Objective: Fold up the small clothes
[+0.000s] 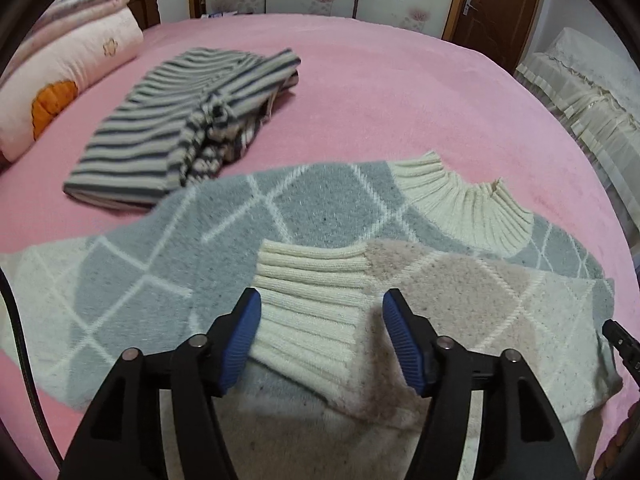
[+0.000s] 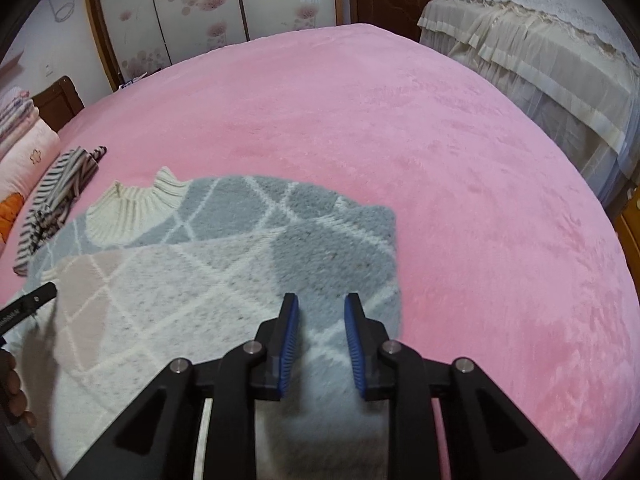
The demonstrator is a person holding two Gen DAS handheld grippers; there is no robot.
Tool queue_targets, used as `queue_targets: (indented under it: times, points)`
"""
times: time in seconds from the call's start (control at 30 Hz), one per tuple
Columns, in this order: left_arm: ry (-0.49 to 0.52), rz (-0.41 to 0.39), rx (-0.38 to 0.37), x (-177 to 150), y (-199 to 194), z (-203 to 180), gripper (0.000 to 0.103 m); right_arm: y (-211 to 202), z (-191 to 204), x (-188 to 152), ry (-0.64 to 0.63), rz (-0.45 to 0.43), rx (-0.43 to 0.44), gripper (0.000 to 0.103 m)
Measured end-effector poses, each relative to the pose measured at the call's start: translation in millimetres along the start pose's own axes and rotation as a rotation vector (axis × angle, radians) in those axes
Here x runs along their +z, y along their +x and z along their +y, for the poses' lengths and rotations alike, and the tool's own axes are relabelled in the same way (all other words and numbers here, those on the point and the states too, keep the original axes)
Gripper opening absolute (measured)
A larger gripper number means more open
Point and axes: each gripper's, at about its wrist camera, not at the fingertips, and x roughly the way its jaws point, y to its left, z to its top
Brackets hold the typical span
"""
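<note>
Sweater (image 1: pixel 312 216), small, fuzzy knit, grey and cream with a white diamond lattice and ribbed cream collar and cuff, lay spread on the near part of the bed, one sleeve folded across the body. Long axis ran left to right across both views, collar on the far edge.

Left gripper (image 1: pixel 322 340), black with blue ribbed pads: jaws stood open, straddling the ribbed cream cuff (image 1: pixel 308 312) of the folded sleeve; pads clear of the knit, nothing held. The cuff lay directly between and just ahead of the fingers, making this the nearer hand for the sleeve.

Right gripper (image 2: pixel 321 336), same pattern: jaws narrowly parted over the grey right-hand edge of the sweater; whether the pads pinched fabric could not be told.

Surface: pink plush bedspread (image 2: pixel 440 168), soft and likely to drag under a sliding fold.

Beyond, left: striped grey-and-cream garment (image 1: pixel 168 132), roughly folded, just beside the sweater.

Farther left: stacked pale pink quilts (image 1: pixel 60 80).

Room: floral sliding wardrobe panels (image 2: pixel 192 8), brown wooden door (image 1: pixel 496 4), cream lace-covered furniture (image 2: pixel 540 56) at right.
</note>
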Motion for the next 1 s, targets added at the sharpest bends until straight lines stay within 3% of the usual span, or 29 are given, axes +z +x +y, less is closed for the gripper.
queue_targets:
  times: [0.03,0.13,0.17,0.37,0.53,0.63,0.77,1.0]
  points:
    - [-0.001,-0.008,-0.006,0.9,-7.8,0.3,0.065,-4.8,1.0,-0.6,0.004,-0.001,0.003,0.024]
    - [-0.022,-0.033,-0.009,2.6,-31.0,4.6,0.087,-25.2,4.8,-4.0,0.021,-0.012,0.024,0.024]
    - [-0.035,-0.05,-0.005,2.8,-41.3,7.0,0.089,-35.4,7.1,-5.8,0.028,-0.016,0.037,0.024]
    - [-0.062,-0.092,-0.067,2.0,-101.3,19.4,0.09,-86.3,25.4,-16.1,0.031,-0.054,0.075,0.025]
    - [-0.063,-0.166,-0.107,-8.7,-155.6,28.7,0.102,-128.8,45.8,-24.3,0.008,-0.117,0.082,0.025]
    - [-0.072,-0.191,-0.135,-19.1,-184.4,38.5,0.102,-153.4,57.1,-30.2,0.002,-0.151,0.103,0.025]
    - [-0.084,-0.169,-0.15,-32.5,-209.7,49.7,0.102,-184.4,71.9,-40.4,0.0,-0.195,0.132,0.025]
    - [-0.031,-0.215,-0.191,-59.3,-252.4,65.2,0.102,-222.4,98.7,-58.0,-0.001,-0.259,0.177,0.025]
